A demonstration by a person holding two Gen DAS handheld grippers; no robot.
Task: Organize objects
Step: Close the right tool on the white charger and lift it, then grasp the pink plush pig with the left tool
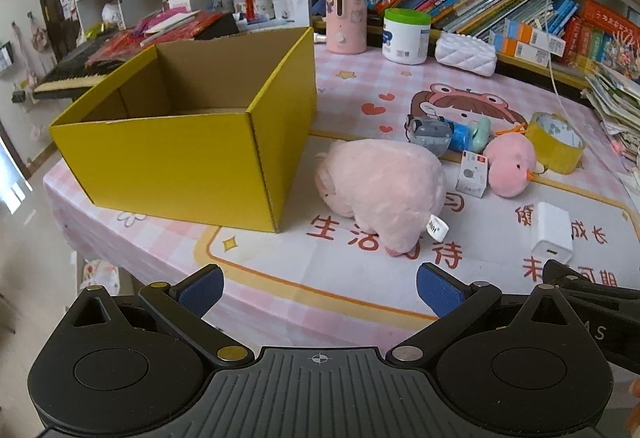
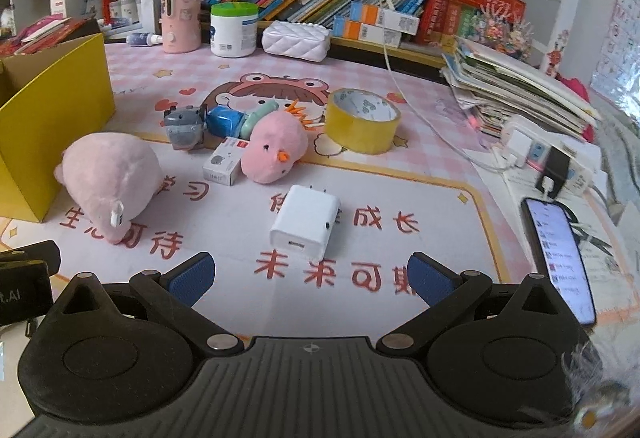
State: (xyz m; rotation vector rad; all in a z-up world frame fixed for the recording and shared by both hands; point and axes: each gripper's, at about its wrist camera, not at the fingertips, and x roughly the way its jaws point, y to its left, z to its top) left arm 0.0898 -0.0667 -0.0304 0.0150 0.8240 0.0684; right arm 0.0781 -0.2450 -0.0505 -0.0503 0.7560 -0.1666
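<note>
Both the left tongs (image 1: pixel 318 288) and the right tongs (image 2: pixel 310 276) hang wide apart and empty above the near edge of the bench (image 2: pixel 460 142), while the loose items lie outside the yellow box (image 1: pixel 180 142), which stands at the left. The pink plush (image 1: pixel 384 190) sits just beside the box, so a low sweep of the left tongs could shove it against the cardboard wall rather than lift it. The white charger (image 2: pixel 306 222) is smooth and hard and may well slip from the right tongs' pads, and the small carton (image 2: pixel 224 162) touching the round pink chick (image 2: pixel 274 150) could be knocked aside.
</note>
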